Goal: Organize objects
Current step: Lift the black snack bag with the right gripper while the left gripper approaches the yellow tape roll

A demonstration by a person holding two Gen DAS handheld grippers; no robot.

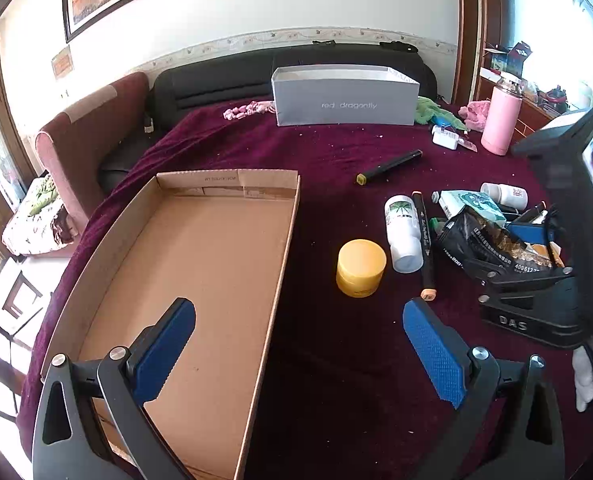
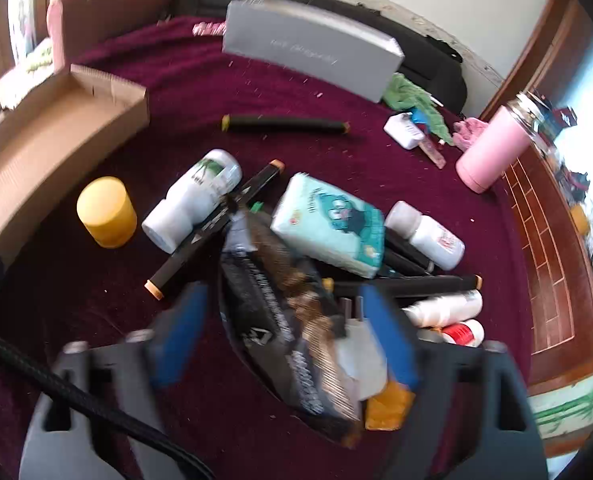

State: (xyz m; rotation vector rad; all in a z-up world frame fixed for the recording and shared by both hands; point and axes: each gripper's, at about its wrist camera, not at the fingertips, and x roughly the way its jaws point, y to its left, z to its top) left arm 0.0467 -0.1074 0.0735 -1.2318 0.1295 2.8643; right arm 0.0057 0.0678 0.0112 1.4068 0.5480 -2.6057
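My right claw [image 2: 282,320] straddles the black snack bag [image 2: 292,320] atop the table clutter, half-open (grip unclear through blur), left claw [image 1: 298,332] wide and empty by the cardboard tray [image 1: 200,264]; I fear the crinkly bag slipping.

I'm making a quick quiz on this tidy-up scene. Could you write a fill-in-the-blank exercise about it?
1. The jar standing beside the cardboard tray is ____ in colour.
2. The cardboard tray holds ____ objects.
3. The tall bottle standing upright at the table's far right is ____.
4. The black snack bag lies between the fingers of the ____ gripper.

Missing words: yellow; no; pink; right
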